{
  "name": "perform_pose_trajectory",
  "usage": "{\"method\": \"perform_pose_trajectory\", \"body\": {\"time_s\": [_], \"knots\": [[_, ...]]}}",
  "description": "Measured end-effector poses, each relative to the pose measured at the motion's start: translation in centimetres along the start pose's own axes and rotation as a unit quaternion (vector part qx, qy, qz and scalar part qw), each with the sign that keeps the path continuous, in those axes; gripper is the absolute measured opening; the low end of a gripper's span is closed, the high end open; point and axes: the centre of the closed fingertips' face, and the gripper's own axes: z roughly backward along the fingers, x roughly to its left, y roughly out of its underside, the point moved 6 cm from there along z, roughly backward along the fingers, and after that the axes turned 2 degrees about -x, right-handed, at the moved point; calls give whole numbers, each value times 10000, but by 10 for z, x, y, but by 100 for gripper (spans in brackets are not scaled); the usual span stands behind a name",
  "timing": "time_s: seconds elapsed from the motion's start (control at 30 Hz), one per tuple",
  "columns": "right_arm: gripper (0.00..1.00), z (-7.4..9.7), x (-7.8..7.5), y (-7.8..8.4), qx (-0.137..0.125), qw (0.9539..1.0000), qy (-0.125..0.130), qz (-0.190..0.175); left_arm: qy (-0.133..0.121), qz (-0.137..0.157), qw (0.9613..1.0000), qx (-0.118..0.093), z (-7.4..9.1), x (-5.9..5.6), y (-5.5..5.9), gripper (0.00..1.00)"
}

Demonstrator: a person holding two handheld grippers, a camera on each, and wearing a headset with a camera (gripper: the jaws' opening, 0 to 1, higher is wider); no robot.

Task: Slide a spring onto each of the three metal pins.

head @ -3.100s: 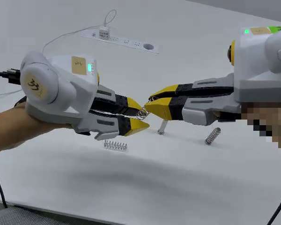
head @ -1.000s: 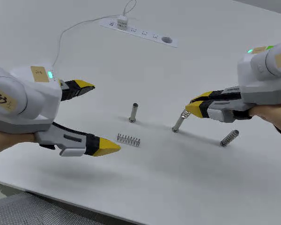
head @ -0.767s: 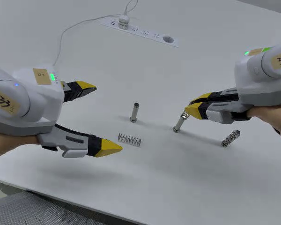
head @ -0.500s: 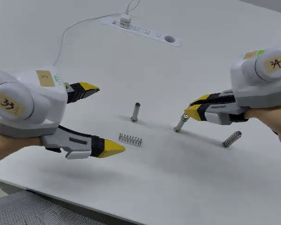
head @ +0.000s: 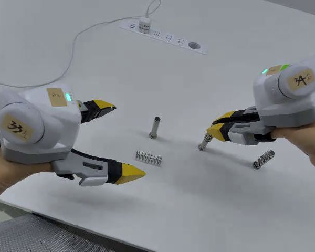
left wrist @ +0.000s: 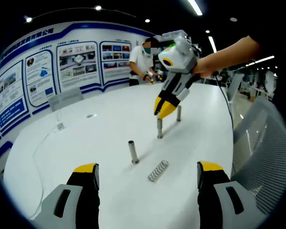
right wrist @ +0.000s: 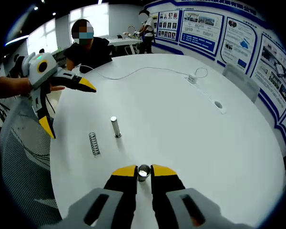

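One down by the looks of it: the far pin (head: 263, 159), a short grey metal post farthest out at 4 o'clock on the white tabletop (head: 210, 220), has a coil wrapped round it. Right gripper (head: 216, 131), white body with yellow tips, has its jaws pinched almost together on a small steel coil spring (head: 206, 137) sitting on the middle pin (head: 201, 147), near the top I think. Left gripper (head: 128, 140) is gaping wide with nothing in it, parked at 9 o'clock of the bare upright pin (head: 155, 127). The loose spring (head: 148, 158) lies flat just at 6 o'clock of that pin.

What I'd worry about: these pins seem to just stand on their bases, so any sideways shove while pushing the coil down could topple the middle one or ping the spring off. And the loose one is tiny and round, so a sloppy grab from jaws that wide could roll it toward the table edge.
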Motion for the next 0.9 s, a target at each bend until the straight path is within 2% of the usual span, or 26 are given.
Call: {"method": "perform_pose_trajectory", "body": {"time_s": [0.57, 0.73, 0.9], "knots": [[15, 0, 0, 2, -22, 9997, -91, 222, -72, 139, 9999, 61, 3, -2, 9, 85], [15, 9, 1, -2, -169, 9997, -69, 167, -69, 189, 9998, 69, 2, -2, 11, 84], [16, 18, 7, -8, -378, 9992, -73, 113, -38, 194, 9997, 171, 2, -5, 16, 83]]}}
